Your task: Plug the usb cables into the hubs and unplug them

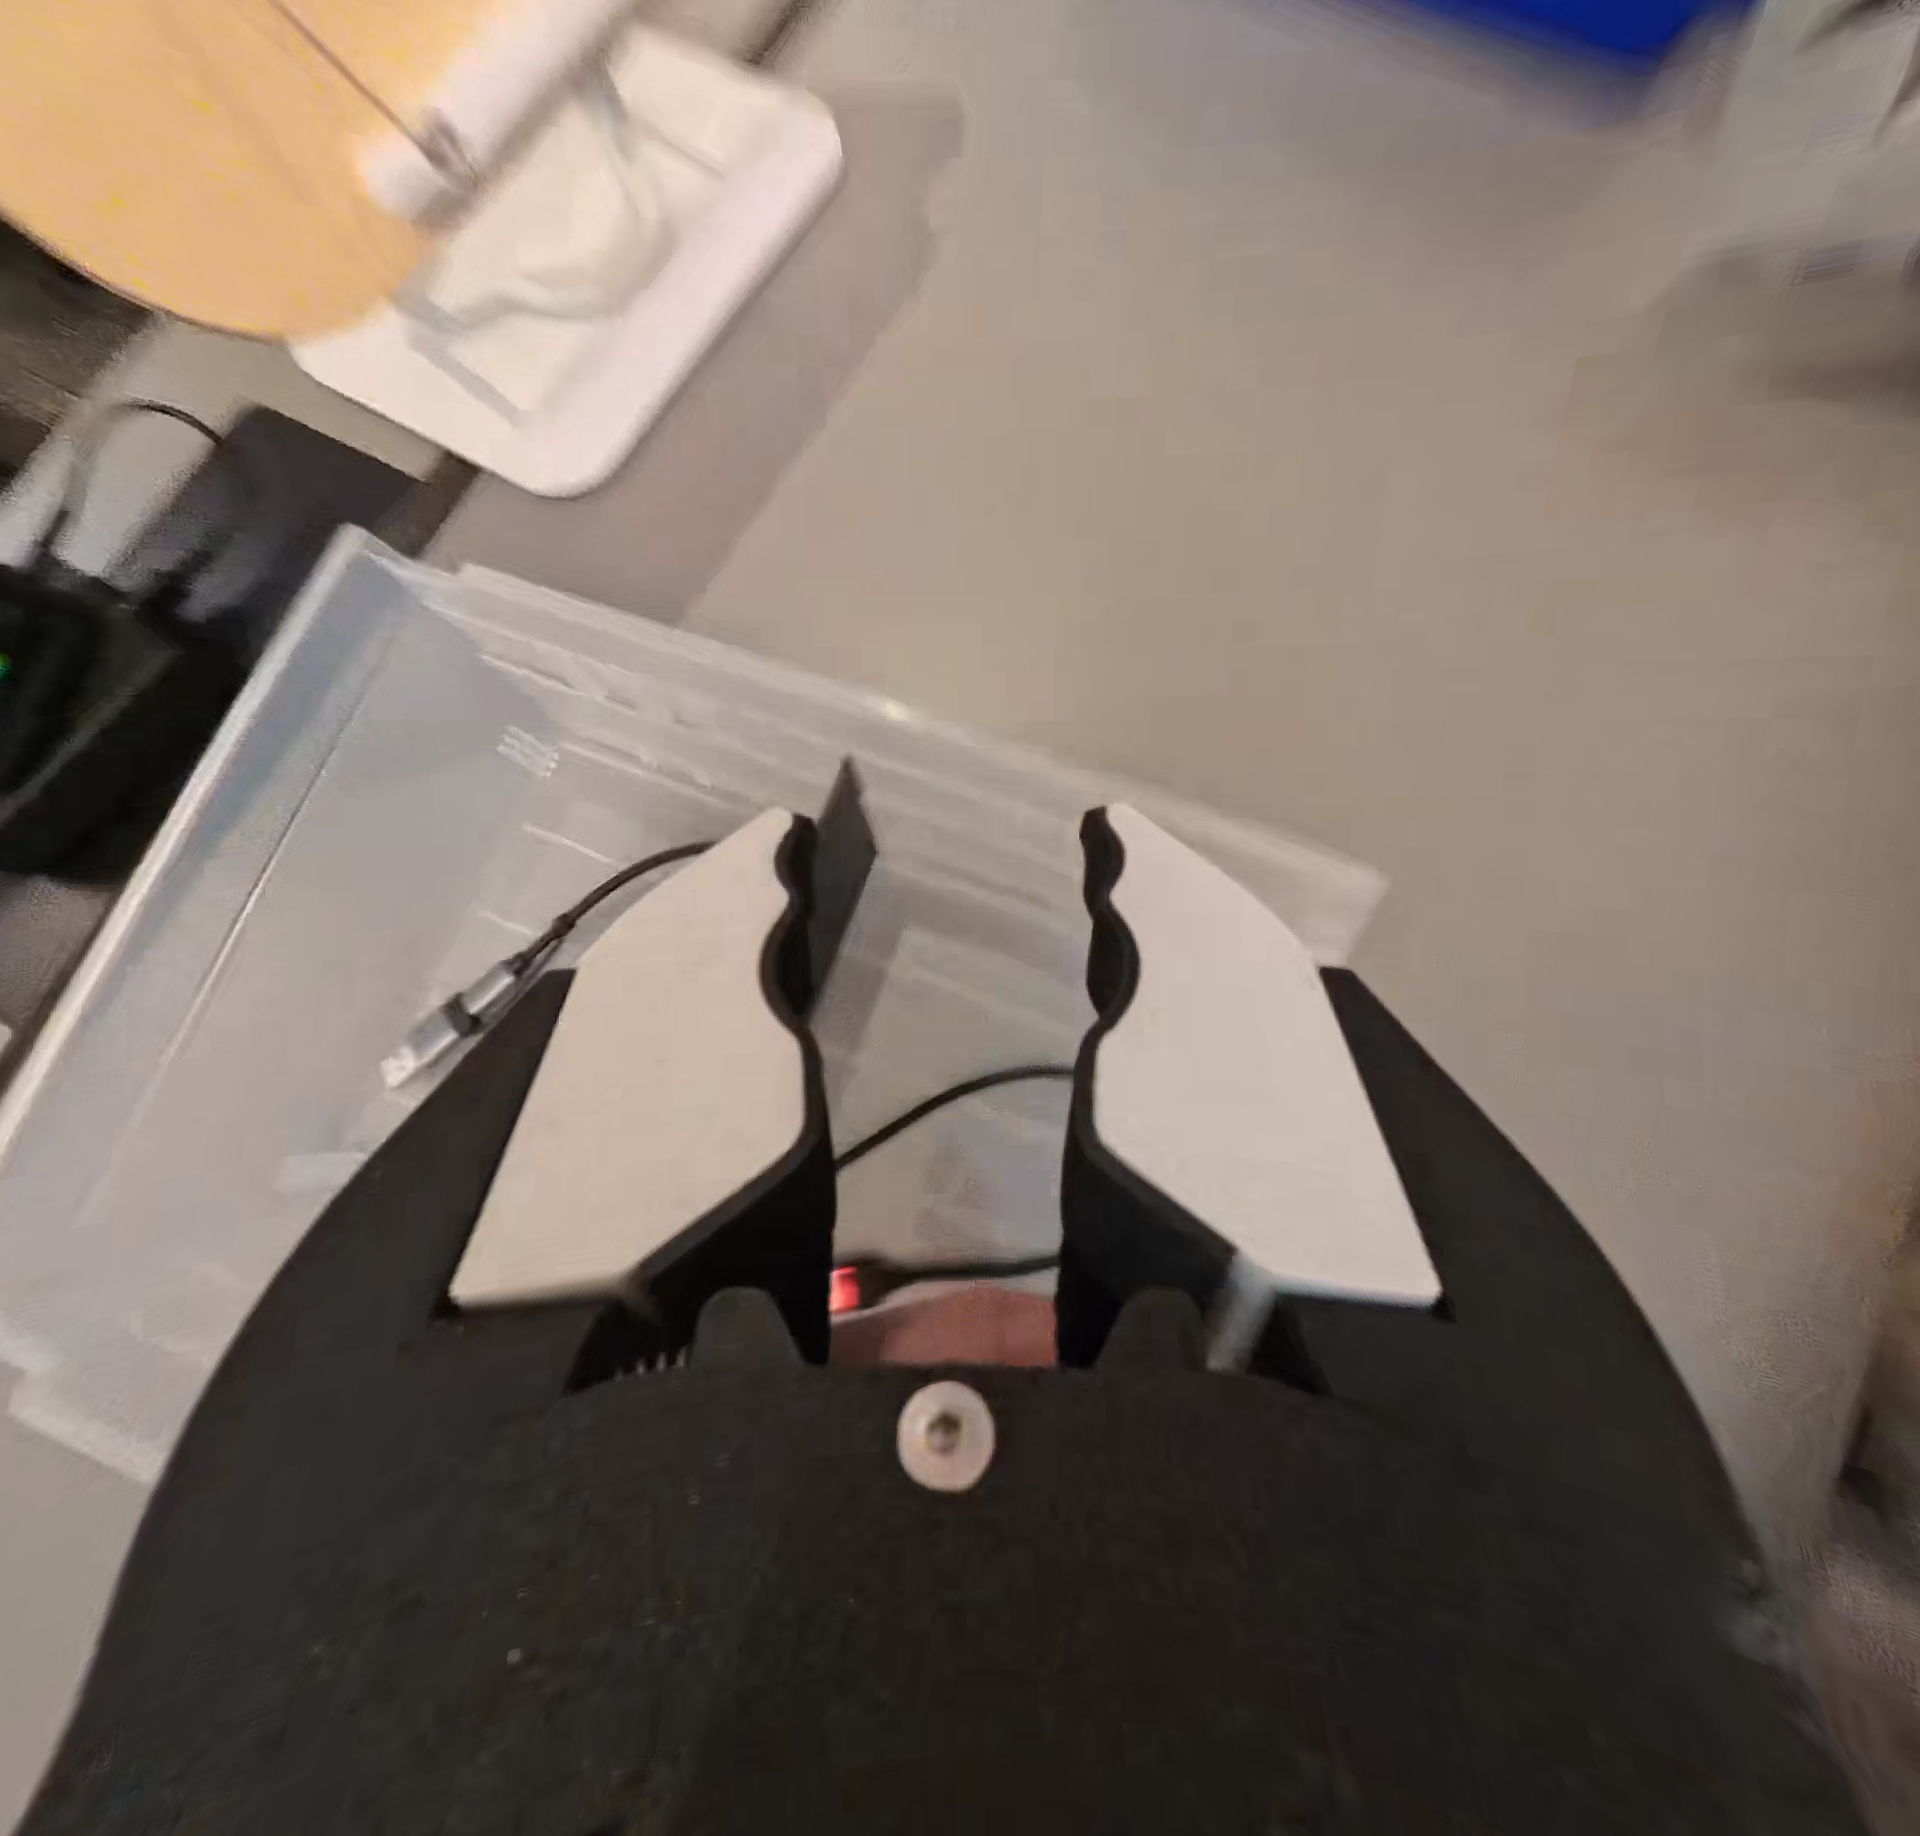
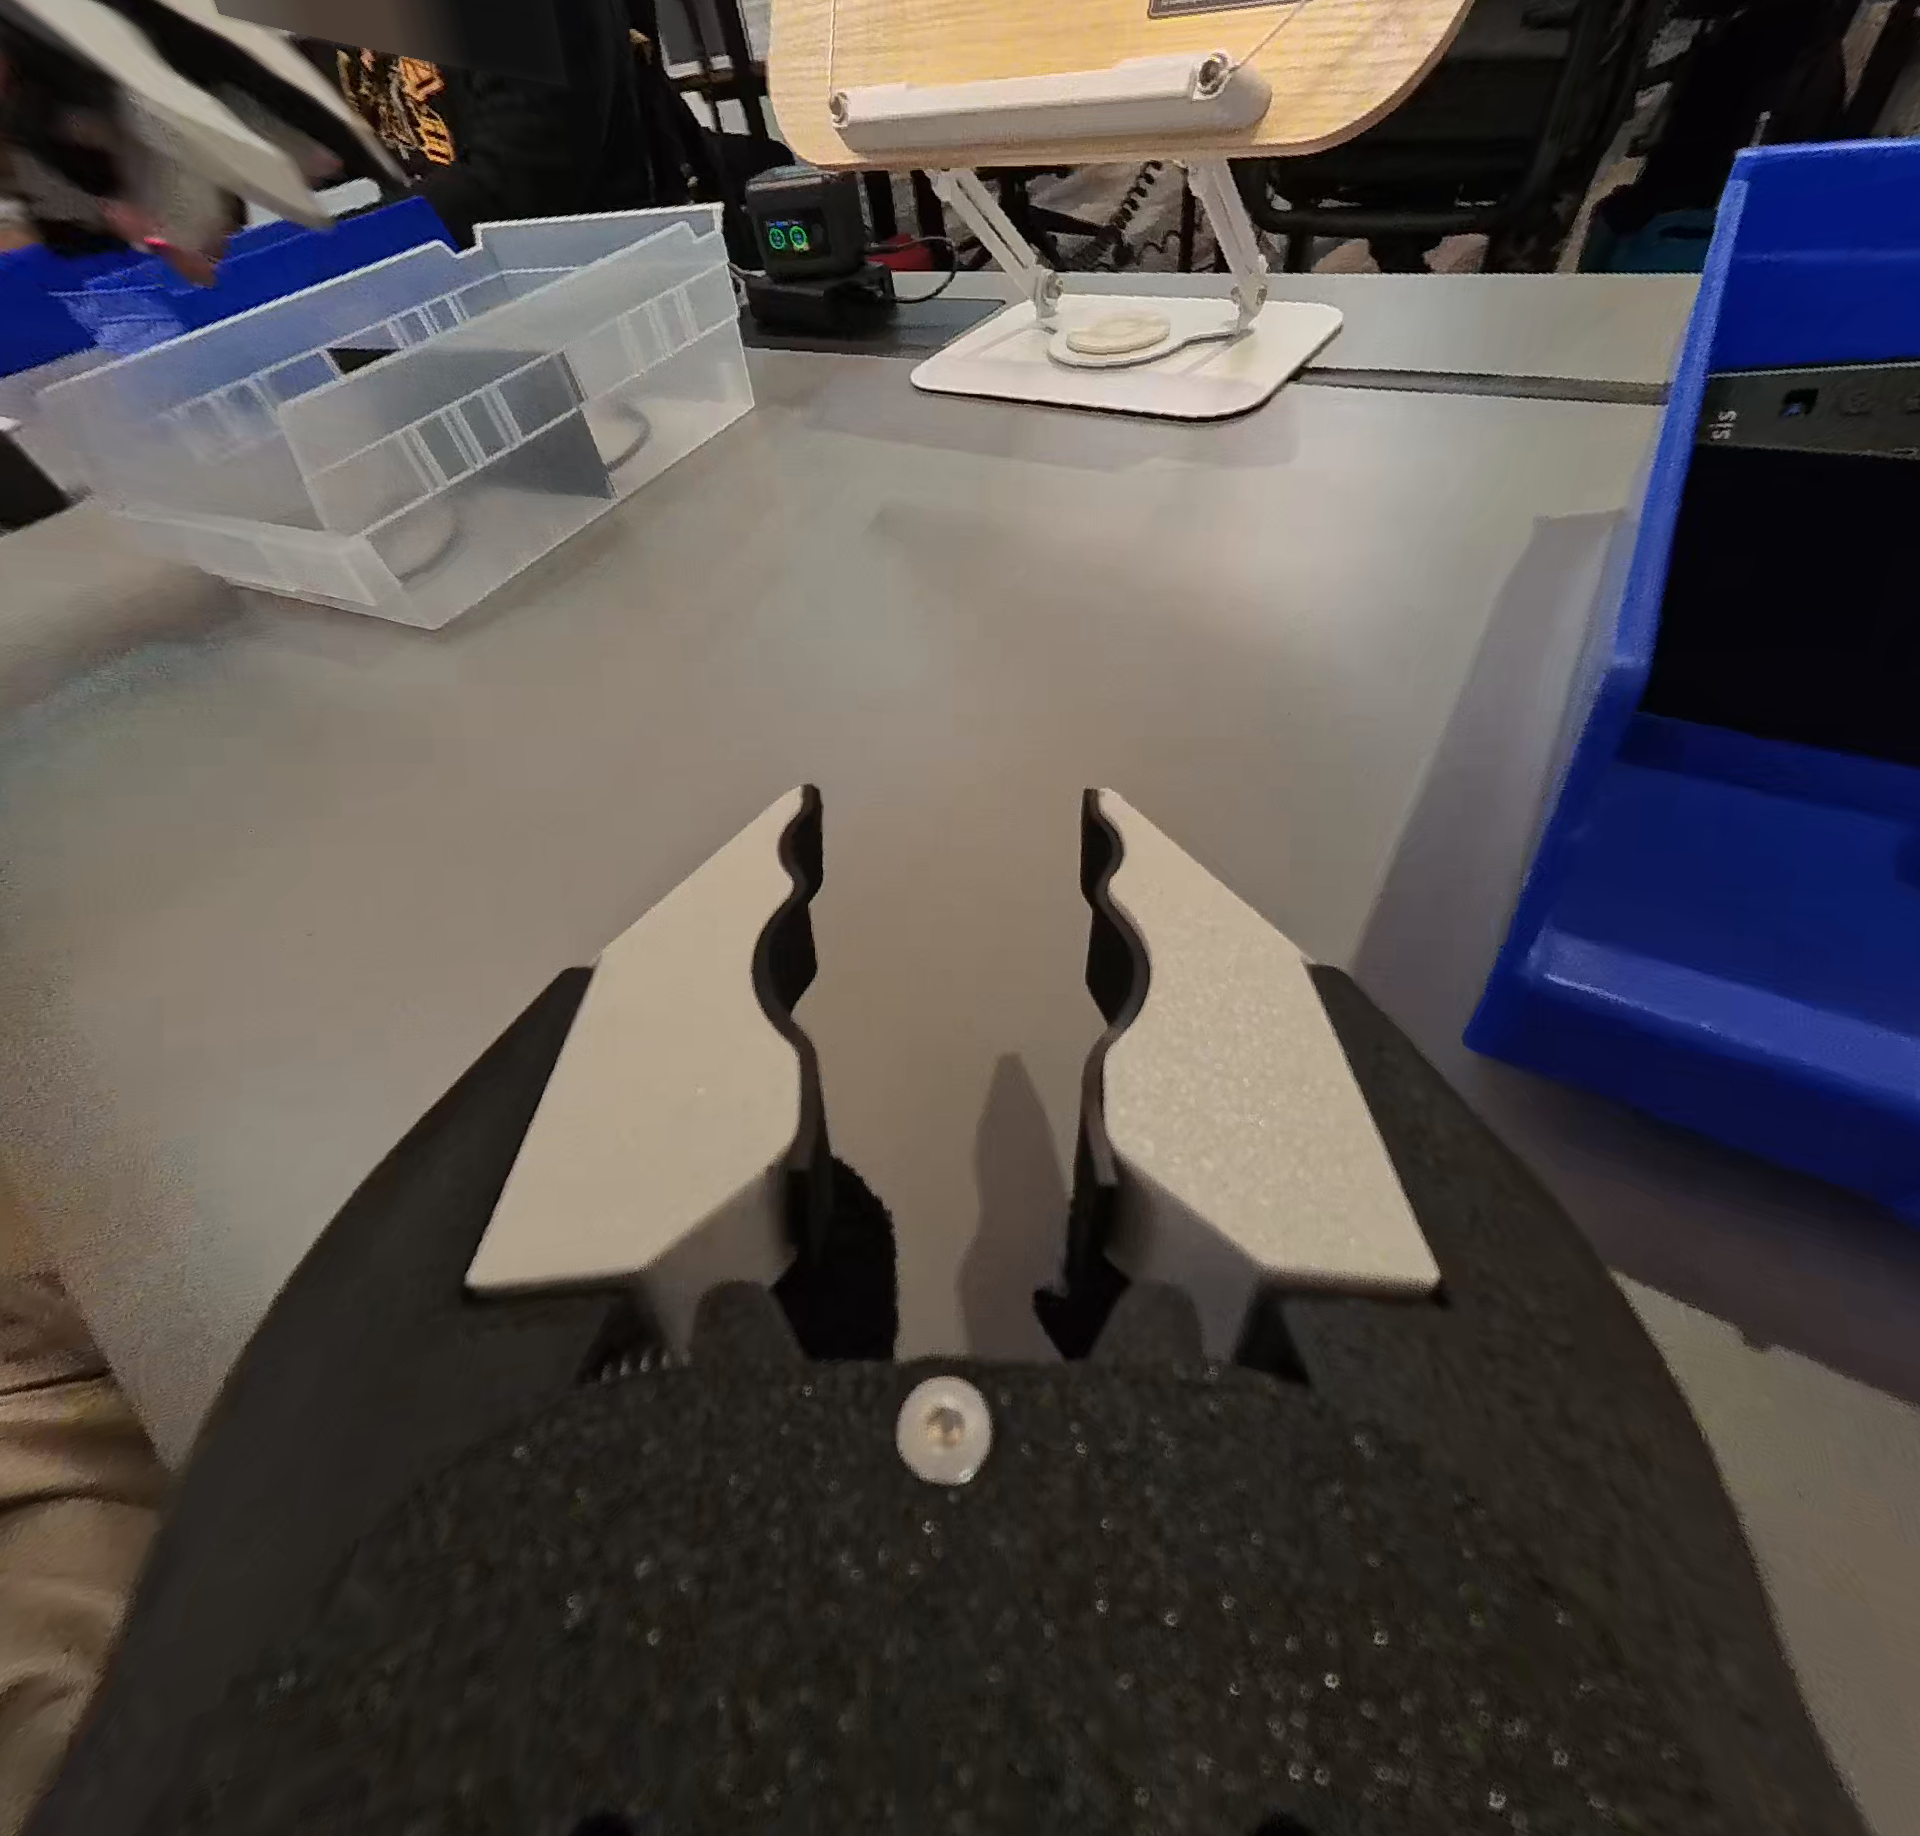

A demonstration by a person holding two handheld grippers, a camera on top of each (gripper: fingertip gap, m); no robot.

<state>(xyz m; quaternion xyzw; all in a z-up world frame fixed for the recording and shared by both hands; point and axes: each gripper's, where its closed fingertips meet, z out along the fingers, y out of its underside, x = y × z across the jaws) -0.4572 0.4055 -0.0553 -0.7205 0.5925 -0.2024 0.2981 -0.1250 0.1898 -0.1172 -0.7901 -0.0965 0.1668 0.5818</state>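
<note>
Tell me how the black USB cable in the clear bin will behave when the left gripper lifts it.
The USB cable is thin and lies in loose curves inside the clear bin, so it will probably flop and trail. Its metal plug looks rigid, likely the surest place to pinch. The left gripper hangs open above it.

We see a matt grey desk (image 2: 935, 591), a frosted translucent plastic tray (image 2: 665, 373), a glossy blue plastic bin (image 2: 1704, 1007), a pale wood-grain board (image 2: 1039, 10), and rough black claw (image 2: 951, 820) housings.

Wooden stand (image 2: 1101, 30) on grey table (image 2: 935, 591) — blue bin (image 2: 1766, 851).
</note>
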